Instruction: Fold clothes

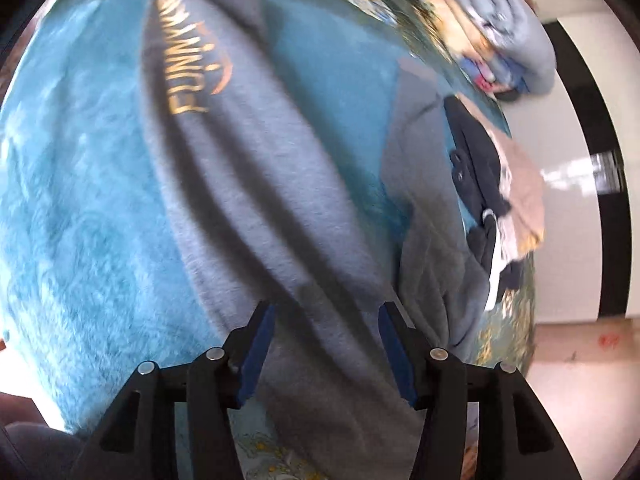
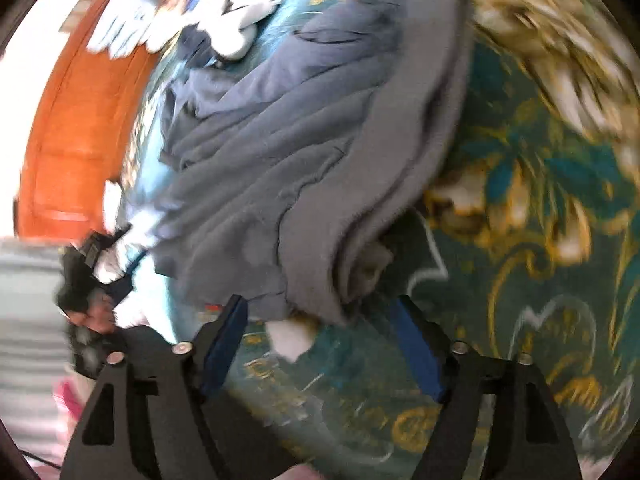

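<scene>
A grey sweatshirt (image 1: 248,184) with gold lettering lies spread on a teal fuzzy blanket (image 1: 80,208). My left gripper (image 1: 326,312) is open just above its lower part, jaws wide apart with grey cloth between and below them. In the right wrist view the same grey sweatshirt (image 2: 304,152) lies bunched in folds on a teal and gold floral blanket (image 2: 540,240). My right gripper (image 2: 320,308) is open at the garment's near edge, which hangs between the jaws. Both views are motion-blurred.
A stack of folded clothes (image 1: 500,28) sits at the far right of the bed. A dark garment and a tan one (image 1: 504,200) lie by the bed's right edge. An orange wooden headboard (image 2: 80,128) is at left. Dark and white clothes (image 2: 240,8) lie beyond the sweatshirt.
</scene>
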